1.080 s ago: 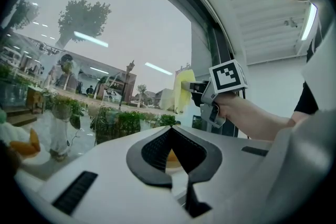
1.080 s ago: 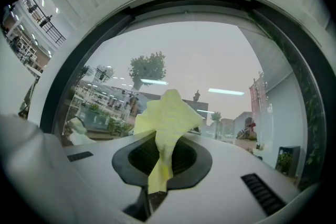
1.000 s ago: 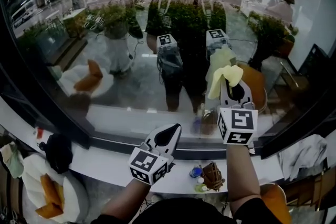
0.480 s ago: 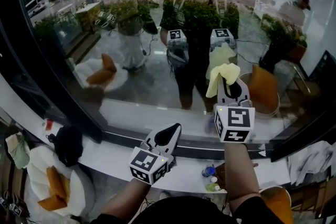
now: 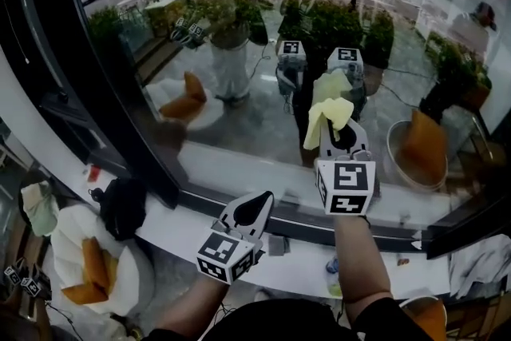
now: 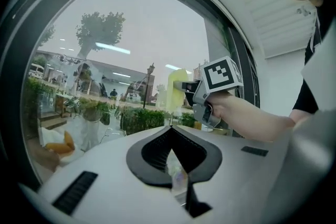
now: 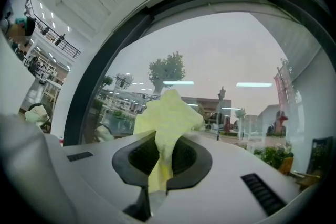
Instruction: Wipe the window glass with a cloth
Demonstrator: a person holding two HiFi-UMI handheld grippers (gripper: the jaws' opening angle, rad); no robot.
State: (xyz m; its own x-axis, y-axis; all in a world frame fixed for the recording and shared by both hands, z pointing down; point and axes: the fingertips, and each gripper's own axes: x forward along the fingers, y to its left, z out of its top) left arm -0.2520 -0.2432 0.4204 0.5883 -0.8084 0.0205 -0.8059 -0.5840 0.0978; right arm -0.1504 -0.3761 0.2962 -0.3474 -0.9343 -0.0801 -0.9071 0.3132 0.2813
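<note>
since a second ago the view has swung left along the window glass (image 5: 239, 52), so more of the dark frame post (image 5: 104, 76) shows at the left; the left tool (image 5: 267, 196) has stayed low over the white sill (image 5: 303, 255), jaws together on nothing; the right tool (image 5: 342, 133) keeps the yellow cloth (image 5: 326, 114) pinched up at the pane, meeting its reflection, so the wipe looks under way; right forearm reaches up and far, the left lies near

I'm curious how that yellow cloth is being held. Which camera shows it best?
The right gripper view: the yellow cloth fills the centre, pinched between shut jaws. The head view shows it small; the left gripper view, only a distant pale strip.
</note>
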